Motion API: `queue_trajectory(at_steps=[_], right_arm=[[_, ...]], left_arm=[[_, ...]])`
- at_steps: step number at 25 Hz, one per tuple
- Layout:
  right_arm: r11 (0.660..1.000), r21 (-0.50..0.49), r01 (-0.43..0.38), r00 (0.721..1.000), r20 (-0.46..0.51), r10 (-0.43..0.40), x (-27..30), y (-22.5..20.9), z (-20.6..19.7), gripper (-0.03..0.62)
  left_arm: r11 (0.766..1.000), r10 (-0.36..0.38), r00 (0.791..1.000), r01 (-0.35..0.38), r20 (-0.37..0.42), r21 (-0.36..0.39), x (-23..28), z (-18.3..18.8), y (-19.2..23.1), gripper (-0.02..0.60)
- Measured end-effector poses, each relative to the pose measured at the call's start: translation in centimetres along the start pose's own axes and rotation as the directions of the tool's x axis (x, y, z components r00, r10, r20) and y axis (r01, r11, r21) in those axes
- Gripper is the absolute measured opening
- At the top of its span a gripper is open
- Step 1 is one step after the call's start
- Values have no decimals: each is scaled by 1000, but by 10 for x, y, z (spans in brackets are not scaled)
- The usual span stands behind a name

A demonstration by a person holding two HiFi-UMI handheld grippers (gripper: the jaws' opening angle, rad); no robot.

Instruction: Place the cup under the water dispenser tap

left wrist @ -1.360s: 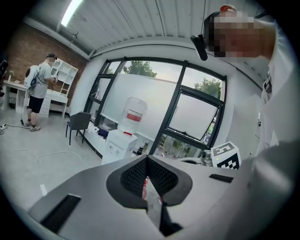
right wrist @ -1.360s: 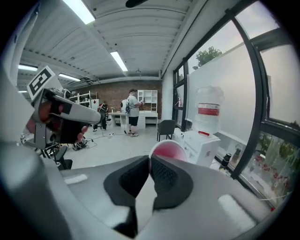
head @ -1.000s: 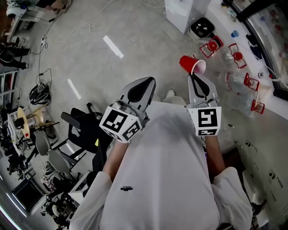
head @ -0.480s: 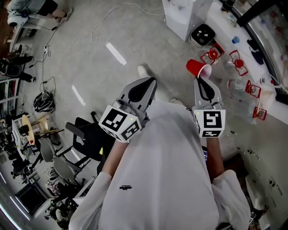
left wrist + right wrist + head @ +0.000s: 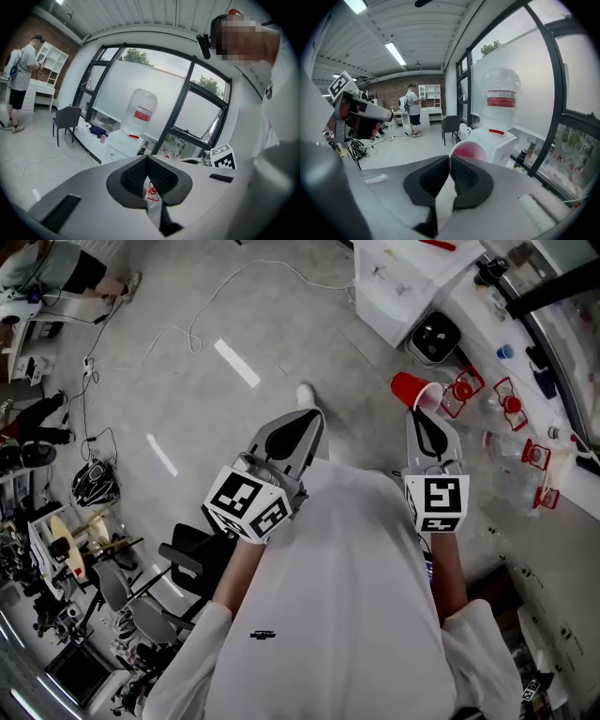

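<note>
A red cup (image 5: 413,391) with a white inside is held by its rim in my right gripper (image 5: 419,414), out in front of the person's chest. In the right gripper view the jaws (image 5: 450,160) are shut on the cup's rim (image 5: 467,150), its mouth towards the camera. The white water dispenser (image 5: 496,138) with its upturned clear bottle (image 5: 500,100) stands ahead by the window, and in the head view it is at the top right (image 5: 398,277). My left gripper (image 5: 303,420) is shut with nothing in it (image 5: 147,160). The tap is too small to make out.
Clear bottles with red handles (image 5: 511,407) lie along the window wall at right, and a black round object (image 5: 437,337) sits beside the dispenser. Cables (image 5: 197,315) run over the grey floor. A black chair (image 5: 192,563) is at my left. A person (image 5: 413,109) stands far back.
The person has walked towards the dispenser, which now shows larger at the top right of the head view. The cup stays in the right gripper; both grippers keep their pose.
</note>
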State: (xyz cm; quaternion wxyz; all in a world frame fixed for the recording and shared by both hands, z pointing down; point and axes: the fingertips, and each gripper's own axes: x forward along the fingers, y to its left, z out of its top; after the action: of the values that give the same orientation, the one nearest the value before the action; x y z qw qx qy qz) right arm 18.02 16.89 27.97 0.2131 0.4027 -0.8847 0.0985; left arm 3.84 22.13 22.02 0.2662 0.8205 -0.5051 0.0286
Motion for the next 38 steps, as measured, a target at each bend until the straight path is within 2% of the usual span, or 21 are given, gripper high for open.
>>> queue_trajectory(at_steps=[5,9,12,16,21,25,28,32,38], right_arm=[[998,26,57,994,-97,-54,81,16,34,25],[992,11,125,986,-110,-123,139,16,79,25],[984,23,175,978,-122,-171,171,14,97,25],[978,42,203,969,-149,-195,202,12,108,25],[976,-30,214,965,-151,-216,226,5,124,25],[976,8,216,966,-144,-213,234,-5,131,25],[977,-7,215,968,-129,-214,236,-15,138,25],[975,-19,221,965,-140,-221,239,-27,130,25],[976,-38,213,963,-160,-216,244,-35,110,25]], left_arm=[[998,-59,998,59,-36,-3,18,66,97,0],[994,-113,993,113,-36,-8,34,117,166,0],[988,-154,986,153,-57,-10,48,132,201,0],[982,-190,979,189,-74,-20,73,147,233,0],[974,-224,968,220,-111,-46,104,151,241,0],[964,-265,954,264,-141,-28,120,154,223,0],[957,-288,944,289,-159,-19,131,155,209,0],[951,-308,934,310,-180,-15,142,152,198,0],[954,-296,930,298,-217,-27,151,127,191,0]])
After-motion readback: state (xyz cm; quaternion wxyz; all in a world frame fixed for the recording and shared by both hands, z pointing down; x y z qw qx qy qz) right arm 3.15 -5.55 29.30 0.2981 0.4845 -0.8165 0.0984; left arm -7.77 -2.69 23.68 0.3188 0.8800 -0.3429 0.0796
